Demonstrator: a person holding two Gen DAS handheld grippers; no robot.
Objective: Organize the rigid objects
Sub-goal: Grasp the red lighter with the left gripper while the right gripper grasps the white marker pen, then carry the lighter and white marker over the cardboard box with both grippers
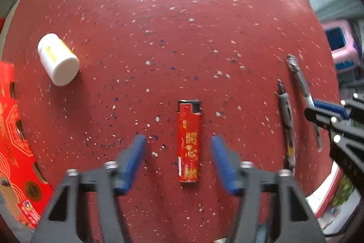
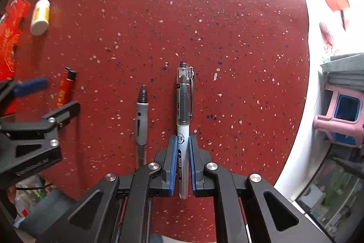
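A red lighter [image 1: 189,141] lies on the red speckled table [image 1: 182,38], between the fingers of my open left gripper [image 1: 178,140]. My right gripper [image 2: 182,140] is shut on a clear capped pen [image 2: 183,111], which lies along the table pointing away. A grey pen [image 2: 141,120] lies parallel just left of it. Both pens show in the left wrist view, the capped pen [image 1: 300,81] and the grey pen [image 1: 287,115], with the right gripper [image 1: 318,109] at the right edge. A white pill bottle [image 1: 58,59] lies on its side at the far left.
A red printed box [image 1: 16,142] sits at the table's left edge. A pink stool [image 2: 341,115] stands on the floor beyond the table's right edge. The lighter [image 2: 66,88] and the bottle [image 2: 40,16] also show in the right wrist view.
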